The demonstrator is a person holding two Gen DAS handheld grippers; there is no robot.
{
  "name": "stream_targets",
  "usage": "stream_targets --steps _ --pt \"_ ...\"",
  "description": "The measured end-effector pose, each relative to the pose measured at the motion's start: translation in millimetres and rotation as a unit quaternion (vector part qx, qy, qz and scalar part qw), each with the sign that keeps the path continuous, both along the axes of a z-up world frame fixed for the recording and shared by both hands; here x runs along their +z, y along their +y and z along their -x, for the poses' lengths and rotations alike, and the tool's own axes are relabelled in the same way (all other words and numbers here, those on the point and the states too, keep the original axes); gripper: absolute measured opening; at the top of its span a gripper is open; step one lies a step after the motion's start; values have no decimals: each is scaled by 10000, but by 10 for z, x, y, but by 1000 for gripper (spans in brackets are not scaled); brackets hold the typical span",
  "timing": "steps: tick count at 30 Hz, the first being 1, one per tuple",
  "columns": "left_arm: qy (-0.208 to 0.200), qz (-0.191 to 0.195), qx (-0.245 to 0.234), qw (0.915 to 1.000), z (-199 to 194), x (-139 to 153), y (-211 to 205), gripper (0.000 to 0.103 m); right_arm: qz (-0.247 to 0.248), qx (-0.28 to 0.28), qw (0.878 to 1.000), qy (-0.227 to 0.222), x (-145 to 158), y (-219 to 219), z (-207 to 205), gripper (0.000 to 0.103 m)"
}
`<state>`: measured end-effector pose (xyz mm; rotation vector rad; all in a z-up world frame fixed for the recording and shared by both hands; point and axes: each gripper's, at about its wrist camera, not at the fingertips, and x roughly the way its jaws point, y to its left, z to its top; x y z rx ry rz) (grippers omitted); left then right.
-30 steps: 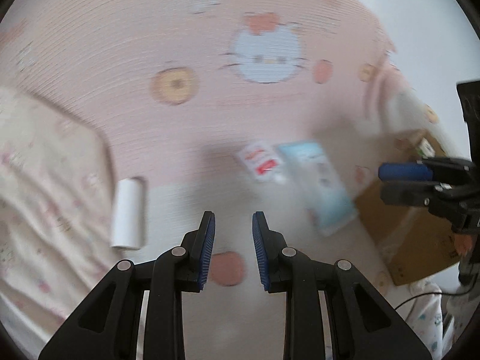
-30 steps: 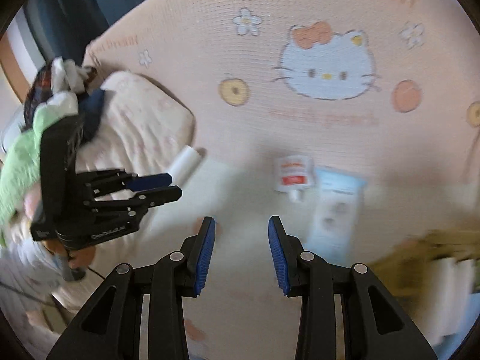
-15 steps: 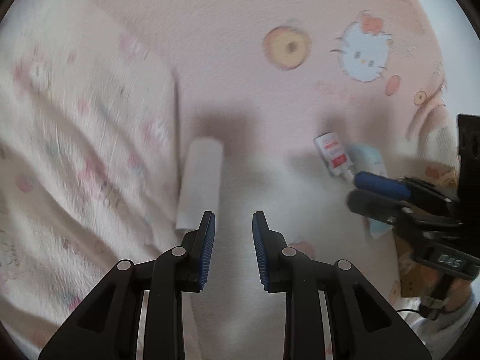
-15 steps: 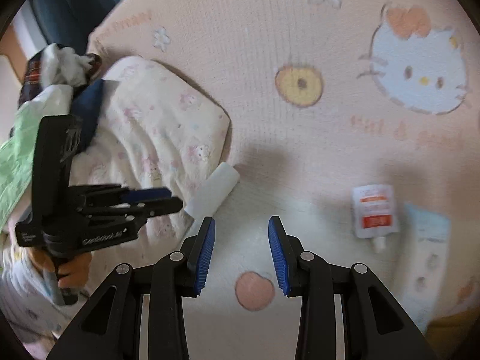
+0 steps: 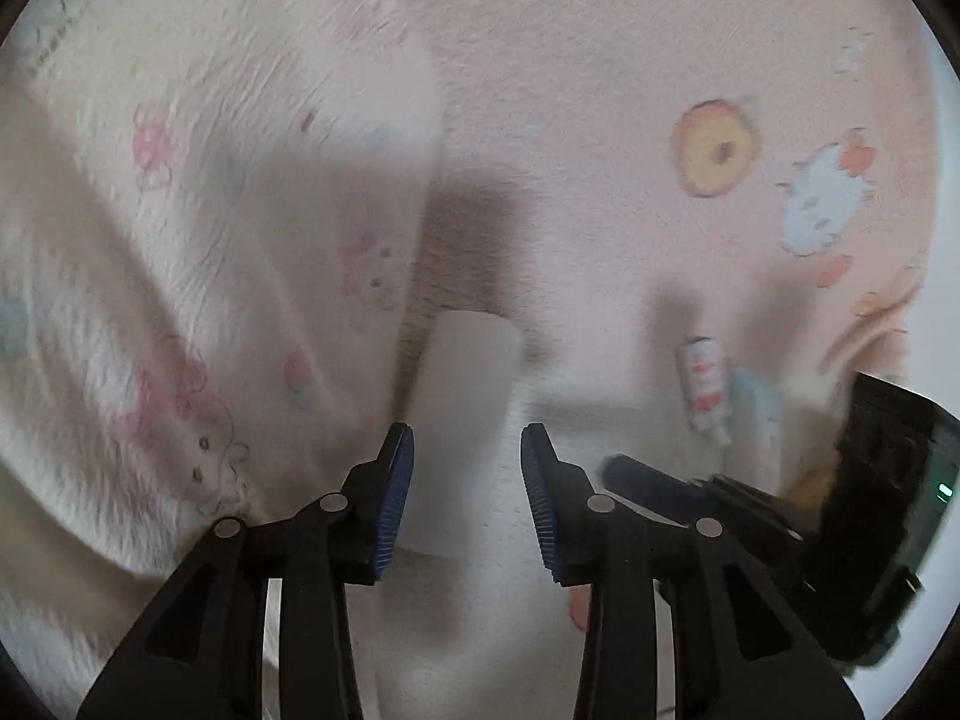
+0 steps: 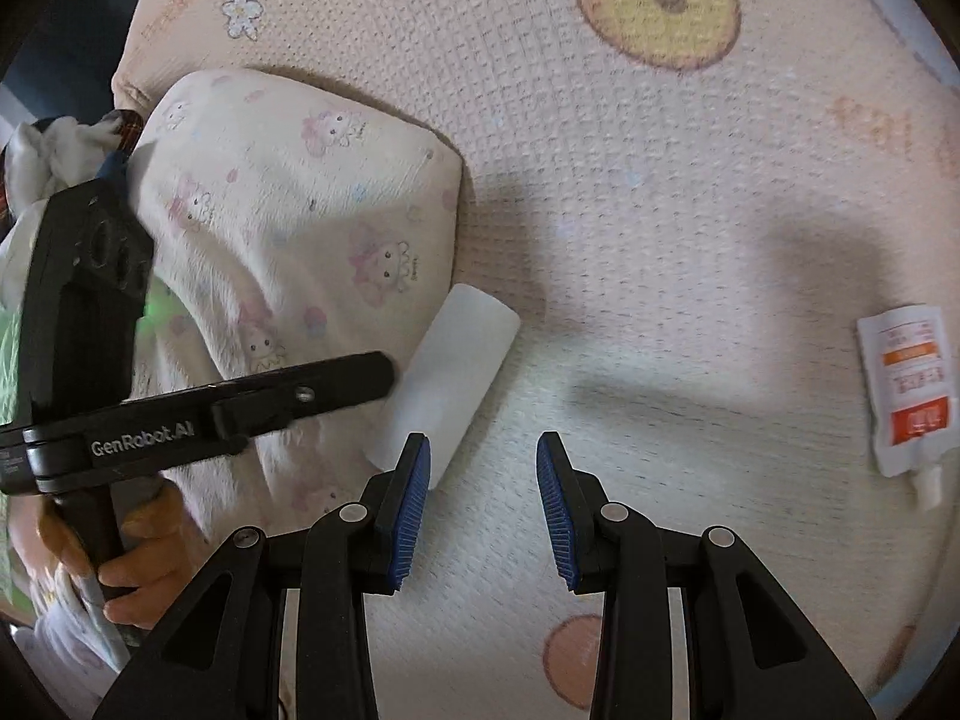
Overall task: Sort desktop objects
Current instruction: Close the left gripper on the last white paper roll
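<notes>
A white flat packet (image 5: 465, 384) lies on the pink cartoon blanket (image 5: 600, 120), against the edge of a cream pillow (image 5: 210, 210). My left gripper (image 5: 467, 450) is open, with the packet's near end between its fingertips. In the right wrist view the same packet (image 6: 447, 384) lies just ahead and left of my open, empty right gripper (image 6: 483, 453), and the left gripper's finger (image 6: 300, 390) reaches it from the left. A white and orange sachet (image 6: 906, 384) lies far right; it also shows in the left wrist view (image 5: 705, 384) next to a pale blue packet (image 5: 759, 414).
The cream pillow (image 6: 300, 210) with pink bunny prints rises at the left. A pile of clothes (image 6: 54, 144) lies beyond it. The right gripper's body (image 5: 840, 516) is close on the right of the left one.
The left gripper has swung left and moved in until the white packet sits between its fingers. The right gripper has also moved left and closer to the blanket; the sachet slid to its right edge.
</notes>
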<state>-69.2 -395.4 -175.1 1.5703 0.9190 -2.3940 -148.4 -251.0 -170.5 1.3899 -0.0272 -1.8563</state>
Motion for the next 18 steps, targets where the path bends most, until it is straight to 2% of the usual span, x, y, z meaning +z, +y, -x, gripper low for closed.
stream_targets --steps 2,5,10,15,18 --pt "-100 106 27 9999 7 -67 -9 41 -26 -5 10000 -19 -44 -11 14 33" --pt "-120 -110 -112 9998 41 -143 8 41 99 -11 9998 -147 -109 31 13 33" --pt "-95 -73 -97 9999 39 -151 65 41 180 -40 9990 -399 -247 105 16 33" --pt "-70 -286 -373 9989 51 -202 232 41 248 47 9979 -603 -357 167 -23 33" --pt "-18 -202 -499 9986 63 -206 389 41 292 73 9975 -633 -384 205 -46 33"
